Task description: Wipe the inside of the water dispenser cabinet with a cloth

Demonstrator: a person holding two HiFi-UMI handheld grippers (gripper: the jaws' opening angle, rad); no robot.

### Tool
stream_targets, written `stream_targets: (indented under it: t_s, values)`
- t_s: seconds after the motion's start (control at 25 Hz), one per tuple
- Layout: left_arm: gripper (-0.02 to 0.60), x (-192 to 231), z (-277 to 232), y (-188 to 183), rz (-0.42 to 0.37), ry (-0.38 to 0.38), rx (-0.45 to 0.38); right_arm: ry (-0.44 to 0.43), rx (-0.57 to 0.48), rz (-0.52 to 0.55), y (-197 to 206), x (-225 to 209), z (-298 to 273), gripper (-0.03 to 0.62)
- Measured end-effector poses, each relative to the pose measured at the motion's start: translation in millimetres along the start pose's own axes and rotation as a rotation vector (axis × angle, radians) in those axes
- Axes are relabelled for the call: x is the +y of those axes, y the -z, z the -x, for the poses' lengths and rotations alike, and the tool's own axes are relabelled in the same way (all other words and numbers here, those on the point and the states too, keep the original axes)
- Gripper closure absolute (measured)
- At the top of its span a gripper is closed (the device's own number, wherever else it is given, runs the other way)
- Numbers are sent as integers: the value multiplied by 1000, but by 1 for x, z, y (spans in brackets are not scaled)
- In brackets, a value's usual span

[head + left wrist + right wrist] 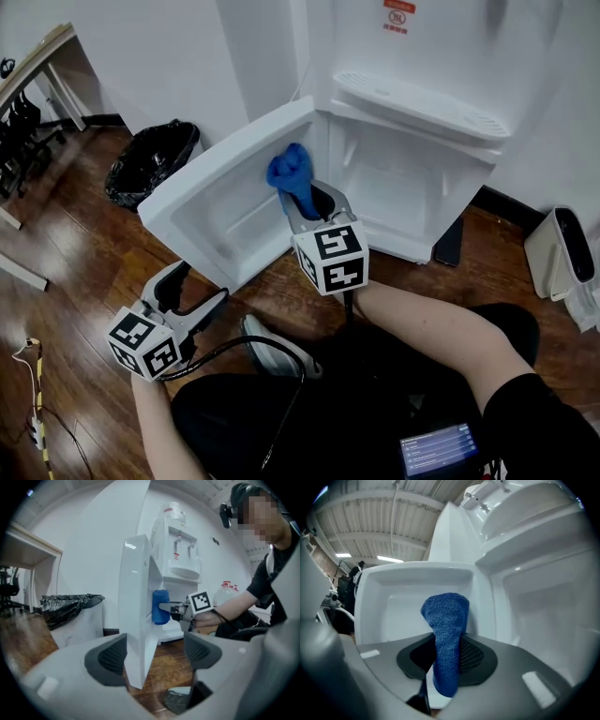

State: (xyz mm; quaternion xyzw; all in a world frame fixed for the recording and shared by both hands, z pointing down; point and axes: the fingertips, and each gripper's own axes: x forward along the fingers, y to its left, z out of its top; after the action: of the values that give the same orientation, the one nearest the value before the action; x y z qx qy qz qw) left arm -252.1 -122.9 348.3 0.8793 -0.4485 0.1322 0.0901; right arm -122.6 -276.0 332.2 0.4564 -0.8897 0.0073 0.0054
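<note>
The white water dispenser's cabinet [403, 178] stands open, its door [220, 202] swung out to the left. A blue cloth [292, 176] sticks up from my right gripper [312, 199], which is shut on it in front of the opening, next to the door's hinge side. In the right gripper view the cloth [446, 630] is pinched between the pads, with the door's inner face [393, 602] behind and the cabinet's interior [543, 611] to the right. My left gripper [192, 289] hovers low over the floor before the door, open and holding nothing; its view shows the door's edge [136, 620] straight ahead.
A bin with a black bag [150, 161] stands left of the door. A white appliance [561, 248] sits on the wooden floor at the right, and a dark flat object [448, 242] leans by the cabinet. A cable [33, 384] lies at the far left.
</note>
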Motion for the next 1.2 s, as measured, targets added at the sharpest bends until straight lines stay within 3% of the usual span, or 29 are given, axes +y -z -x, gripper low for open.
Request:
stream_targets:
  t_s: [0.32, 0.44, 0.52, 0.6, 0.76, 0.92, 1.08, 1.2]
  values:
    - [202, -1, 0, -5, 17, -19, 6, -325, -49, -11, -1, 137, 8, 485]
    - [202, -2, 2, -6, 20, -27, 11, -469, -50, -29, 8, 162, 13, 485]
    - [202, -2, 2, -6, 19, -28, 11, -512, -44, -51, 16, 154, 14, 485]
    - [202, -1, 2, -6, 15, -29, 10, -434, -44, -35, 19, 120, 9, 485]
    - [202, 0, 1, -7, 15, -37, 13, -137, -7, 37, 30, 30, -3, 486]
    - [202, -1, 1, -7, 16, -33, 12, 44, 38, -37, 43, -30, -6, 487]
    - [202, -1, 0, -8, 14, -29, 15, 36, 48, -1, 50, -17, -6, 487]
    - [202, -1, 0, -7, 18, -31, 12, -93, 87, -15, 61, 33, -6, 484]
